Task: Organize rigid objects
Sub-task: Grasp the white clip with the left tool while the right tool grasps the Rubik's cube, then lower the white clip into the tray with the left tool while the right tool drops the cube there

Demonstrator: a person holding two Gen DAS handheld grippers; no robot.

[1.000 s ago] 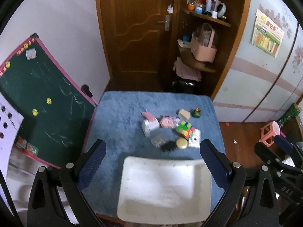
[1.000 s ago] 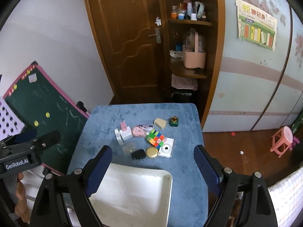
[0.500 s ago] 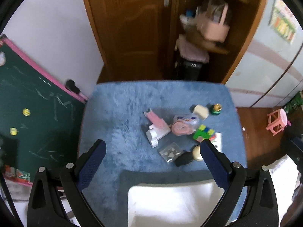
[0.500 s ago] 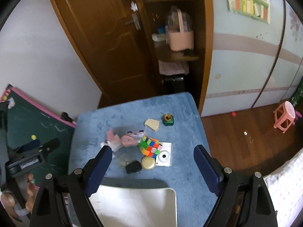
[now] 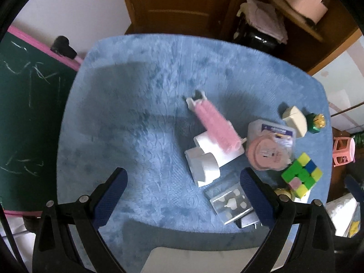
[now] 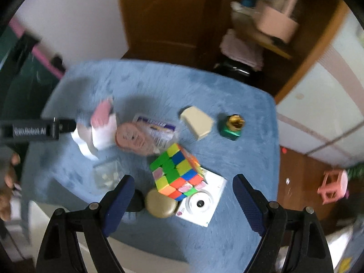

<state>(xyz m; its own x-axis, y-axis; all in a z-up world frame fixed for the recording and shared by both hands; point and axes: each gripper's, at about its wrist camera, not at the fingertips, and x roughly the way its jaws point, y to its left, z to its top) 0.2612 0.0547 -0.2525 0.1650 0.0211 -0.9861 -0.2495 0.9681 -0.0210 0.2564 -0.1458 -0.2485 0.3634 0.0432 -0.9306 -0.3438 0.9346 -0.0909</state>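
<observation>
Left gripper [image 5: 183, 183], right gripper [image 6: 183, 190]: jaws released, empty, above blue worktop [image 5: 136, 118]; puzzle cube [image 6: 176, 170] near right gripper.

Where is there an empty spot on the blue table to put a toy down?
The blue table is bare on its whole left side, from the chalkboard edge across to the pink roller, and along the far edge by the door. The right side is crowded: cube, camera, gold lid, green bottle.
</observation>
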